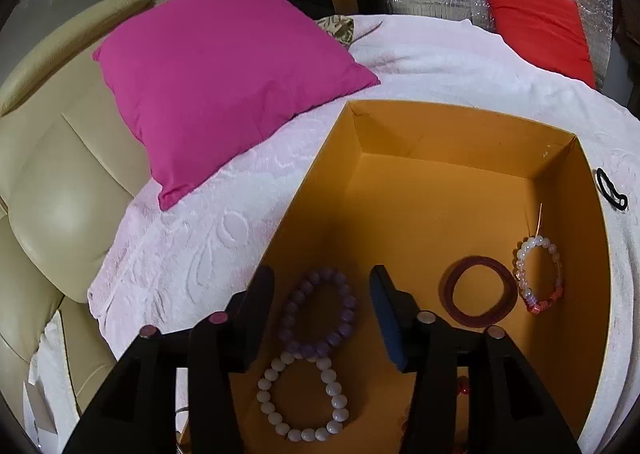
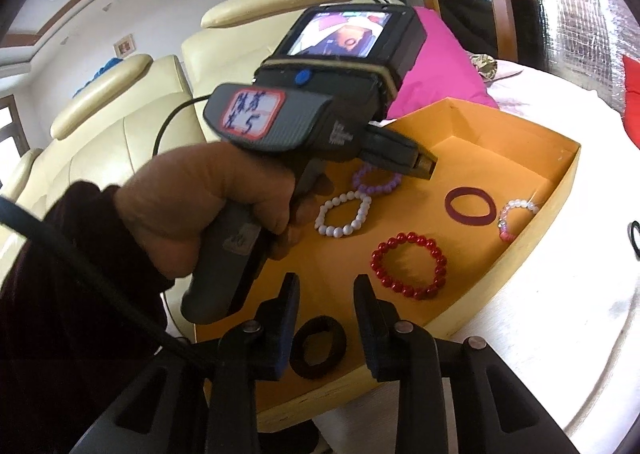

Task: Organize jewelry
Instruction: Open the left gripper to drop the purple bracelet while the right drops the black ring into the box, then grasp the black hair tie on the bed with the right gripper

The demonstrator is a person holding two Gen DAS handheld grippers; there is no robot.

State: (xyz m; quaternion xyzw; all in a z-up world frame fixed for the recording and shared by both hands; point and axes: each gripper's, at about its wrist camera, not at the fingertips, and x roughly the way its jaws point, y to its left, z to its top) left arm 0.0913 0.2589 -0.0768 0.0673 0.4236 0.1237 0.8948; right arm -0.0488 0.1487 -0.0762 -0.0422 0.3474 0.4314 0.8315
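Jewelry lay spread over the floor of an open orange box (image 1: 448,209) that sat on a pale pink embossed blanket (image 1: 208,238). Seen from the left wrist camera, the left gripper (image 1: 320,318) hung over the box's near left corner with its fingers spread wide and nothing between them; a purple bead bracelet (image 1: 318,312) lay on the floor below the gap, touching a white bead bracelet (image 1: 302,398) nearer the box's front edge. Toward the right wall lay a dark red ring-shaped band (image 1: 478,290), and just beside it, against that wall, a bracelet of pale and pink beads (image 1: 540,278). A black hair tie (image 1: 612,189) rested on the blanket outside the right wall.

From the right wrist camera, the right gripper (image 2: 326,322) was also spread apart and held nothing, poised above a dark brown fabric ring (image 2: 318,346) at the box's near edge. A red bead bracelet (image 2: 408,266) lay near the middle of the floor. The person's left hand (image 2: 208,205) gripped the other tool's handle.

A magenta cushion (image 1: 224,81) lay on the blanket beyond the box's far left corner, beside a cream leather sofa (image 1: 56,181).
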